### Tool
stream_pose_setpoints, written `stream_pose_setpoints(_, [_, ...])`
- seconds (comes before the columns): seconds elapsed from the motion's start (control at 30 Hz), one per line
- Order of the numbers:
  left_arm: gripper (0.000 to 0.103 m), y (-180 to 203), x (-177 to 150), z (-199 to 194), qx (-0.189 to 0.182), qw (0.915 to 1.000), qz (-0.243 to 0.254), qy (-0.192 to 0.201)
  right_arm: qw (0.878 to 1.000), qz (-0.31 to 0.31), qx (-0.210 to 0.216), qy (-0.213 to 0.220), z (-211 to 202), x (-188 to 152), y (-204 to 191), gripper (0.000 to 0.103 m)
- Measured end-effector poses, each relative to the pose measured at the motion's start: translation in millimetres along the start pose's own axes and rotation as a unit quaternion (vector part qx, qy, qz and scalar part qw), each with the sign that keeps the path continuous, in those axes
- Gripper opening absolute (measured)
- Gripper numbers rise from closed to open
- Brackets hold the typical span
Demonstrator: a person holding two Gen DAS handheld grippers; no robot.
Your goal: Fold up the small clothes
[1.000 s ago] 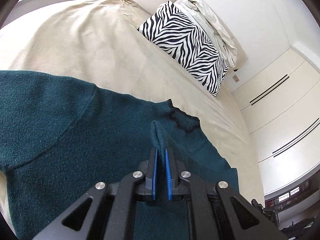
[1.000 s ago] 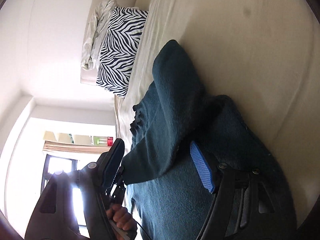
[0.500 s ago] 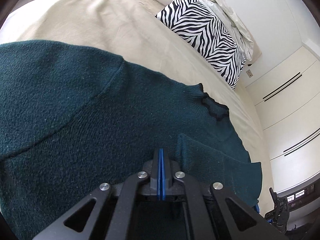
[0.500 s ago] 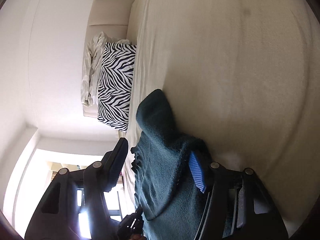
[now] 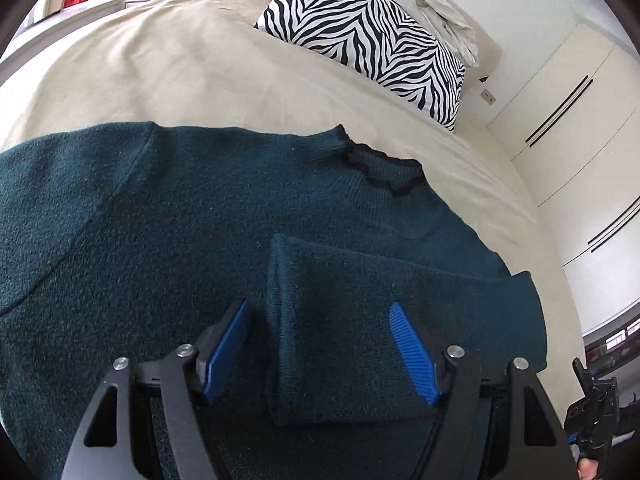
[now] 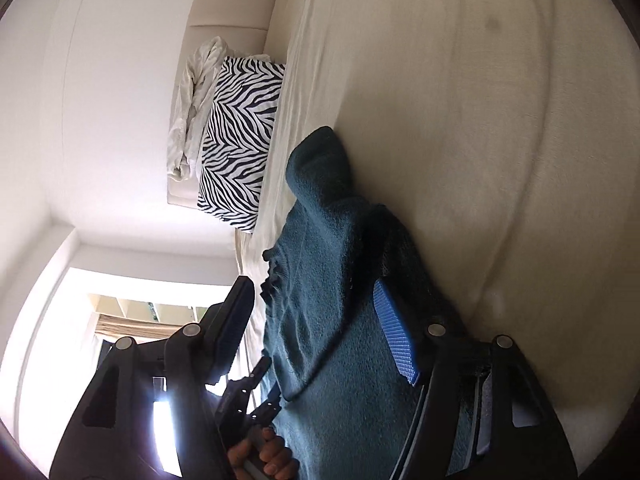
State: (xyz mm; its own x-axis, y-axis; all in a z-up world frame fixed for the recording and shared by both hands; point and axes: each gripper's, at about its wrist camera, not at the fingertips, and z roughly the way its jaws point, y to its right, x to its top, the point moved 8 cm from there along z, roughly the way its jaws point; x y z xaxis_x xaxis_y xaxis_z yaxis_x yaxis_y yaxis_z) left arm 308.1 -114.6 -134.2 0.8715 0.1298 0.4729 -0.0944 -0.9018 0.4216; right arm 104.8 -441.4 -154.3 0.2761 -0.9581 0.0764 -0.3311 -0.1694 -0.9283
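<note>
Bare beige bedspread [image 5: 192, 68] lies open beyond the teal sweater [image 5: 180, 220]; only the zebra pillow [image 5: 372, 36] blocks the far right.

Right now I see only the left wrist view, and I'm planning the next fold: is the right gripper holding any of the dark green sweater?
Observer: No. In the right wrist view the right gripper has its fingers spread, and the dark green sweater lies between them unpinched.
Operator: Does the fold on that side lie flat?
Observer: Not quite. Where the folded sleeve turns back, it stands up in a hump above the beige bedspread.
Operator: Anything else close by?
Observer: The left hand shows at the bottom edge, wrapped around a black handle beside the sweater.
</note>
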Motion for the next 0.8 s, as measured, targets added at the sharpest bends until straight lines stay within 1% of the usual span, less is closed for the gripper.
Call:
stream_pose_setpoints(0.1, [0.074, -1.2, 0.2, -0.2, -0.014, 0.9997, -0.018, -0.005, 1.0, 0.014, 0.007, -0.01, -4.4, -1.4, 5.8, 0.062])
stream_pose_setpoints(0.17, [0.071, -2.3, 1.5, 0.7, -0.014, 0.9998, -0.014, -0.006, 1.0, 0.011, 0.008, -0.012, -4.2, -2.6, 4.8, 0.062])
stream_pose_setpoints(0.2, [0.058, -3.6, 1.9, 0.6, -0.011, 0.9999, -0.012, -0.004, 1.0, 0.009, 0.009, -0.014, -3.2, -4.2, 3.4, 0.063])
stream_pose_setpoints(0.23, [0.048, -5.6, 1.6, 1.6, -0.006, 0.9999, -0.011, -0.008, 1.0, 0.007, 0.01, -0.016, -1.0, -6.2, 1.1, 0.063])
stream_pose_setpoints(0.27, [0.035, -7.5, 1.3, 3.5, -0.002, 0.9999, -0.012, -0.012, 1.0, 0.004, 0.01, -0.018, -0.8, -8.2, 0.4, 0.063])
stream_pose_setpoints(0.3, [0.029, -9.9, 1.5, 3.3, 0.0, 0.9998, -0.013, -0.012, 1.0, 0.002, 0.009, -0.02, 0.6, -9.7, -0.6, 0.063])
stream_pose_setpoints(0.33, [0.025, -11.8, 1.8, 3.0, 0.0, 0.9998, -0.013, -0.011, 1.0, -0.001, 0.008, -0.019, 1.3, -10.2, -1.4, 0.063])
stream_pose_setpoints(0.37, [0.016, -13.3, 1.9, 2.7, 0.0, 0.9999, -0.013, -0.012, 1.0, -0.004, 0.007, -0.02, 2.6, -11.8, -3.0, 0.063])
stream_pose_setpoints(0.4, [0.012, -14.2, 2.0, 2.5, -0.002, 0.9998, -0.012, -0.012, 1.0, -0.005, 0.008, -0.021, 3.7, -12.4, -3.9, 0.063])
stream_pose_setpoints(0.53, [0.009, -16.7, 6.1, -1.4, -0.006, 0.9999, -0.015, -0.005, 1.0, -0.007, 0.007, -0.022, 6.4, -13.4, -8.7, 0.063])
stream_pose_setpoints(0.67, [0.009, -30.8, 15.8, -10.3, -0.007, 0.9991, -0.039, 0.017, 1.0, -0.004, 0.006, -0.018, 6.3, -10.6, -8.8, 0.063])
stream_pose_setpoints(0.8, [0.009, -42.0, 18.2, -10.9, -0.008, 0.9984, -0.051, 0.022, 1.0, 0.007, 0.008, -0.018, 7.3, -10.3, -5.6, 0.063])
